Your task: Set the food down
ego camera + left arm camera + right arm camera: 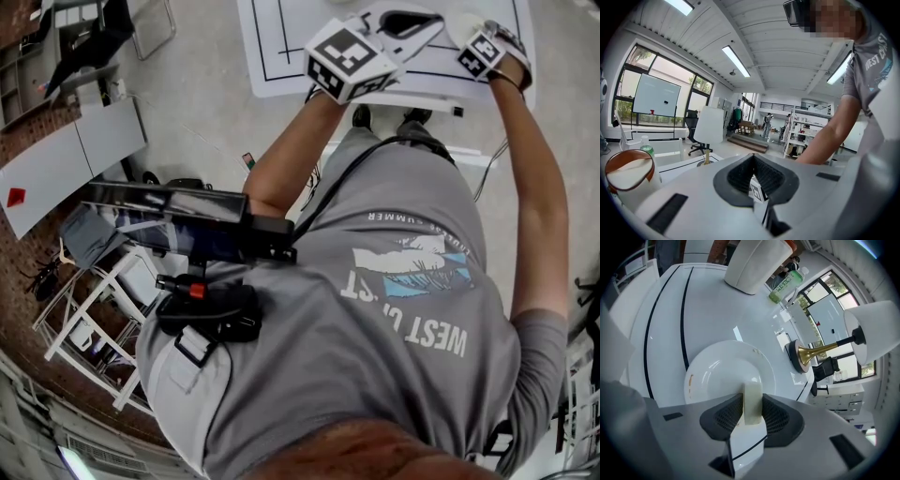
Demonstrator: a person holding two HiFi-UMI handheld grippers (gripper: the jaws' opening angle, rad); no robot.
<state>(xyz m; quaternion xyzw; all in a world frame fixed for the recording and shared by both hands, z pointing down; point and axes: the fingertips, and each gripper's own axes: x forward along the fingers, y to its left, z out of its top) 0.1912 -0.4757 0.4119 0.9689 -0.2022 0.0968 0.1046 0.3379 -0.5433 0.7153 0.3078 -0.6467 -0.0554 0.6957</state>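
Cream food block (752, 401) between right jaws

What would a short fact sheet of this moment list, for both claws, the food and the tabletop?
Right claw: closed on a pale food block, pointing down at the table
Food: upright between the pads, in front of the white plate; whether it touches the plate cannot be told
Left claw: jaws together, aimed across the room
Also on table: brass-stemmed lamp, green bottle, white tub with brown rim
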